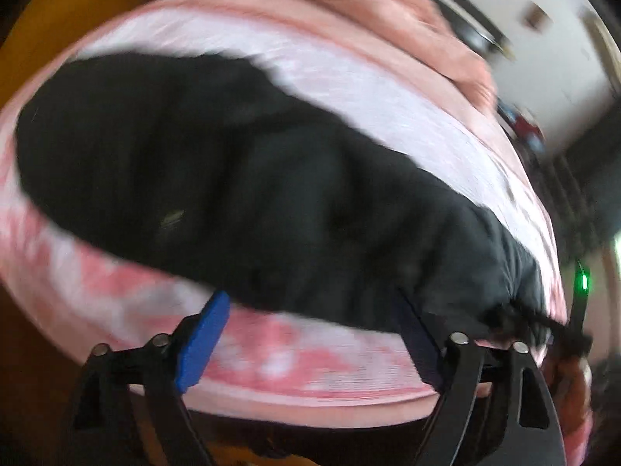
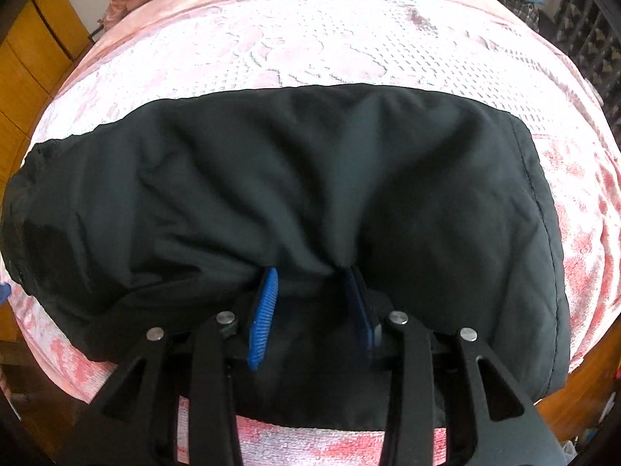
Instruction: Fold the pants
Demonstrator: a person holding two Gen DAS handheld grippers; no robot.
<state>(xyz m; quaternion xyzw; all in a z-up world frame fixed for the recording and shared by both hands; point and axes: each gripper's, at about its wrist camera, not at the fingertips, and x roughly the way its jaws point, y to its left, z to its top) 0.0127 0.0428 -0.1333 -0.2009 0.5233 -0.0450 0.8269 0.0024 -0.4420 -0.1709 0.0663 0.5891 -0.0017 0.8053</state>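
Black pants (image 2: 295, 194) lie bunched across a pink and white bedspread (image 2: 295, 50). In the right wrist view my right gripper (image 2: 310, 283) has its blue fingers (image 2: 264, 318) on either side of a gathered fold at the pants' near edge; the cloth runs between them. In the blurred left wrist view the pants (image 1: 233, 178) spread across the bed. My left gripper (image 1: 310, 322) is wide open at their near edge, with its blue left finger (image 1: 202, 345) over the bedspread (image 1: 295, 361) and its right finger tip under the cloth edge.
A crumpled pink blanket (image 1: 388, 11) lies at the far end of the bed. An orange wooden cabinet (image 2: 35, 58) stands on the left. Dark furniture and clutter (image 2: 574, 31) sit at the right. The other gripper with a green light (image 1: 582, 283) shows at the right edge.
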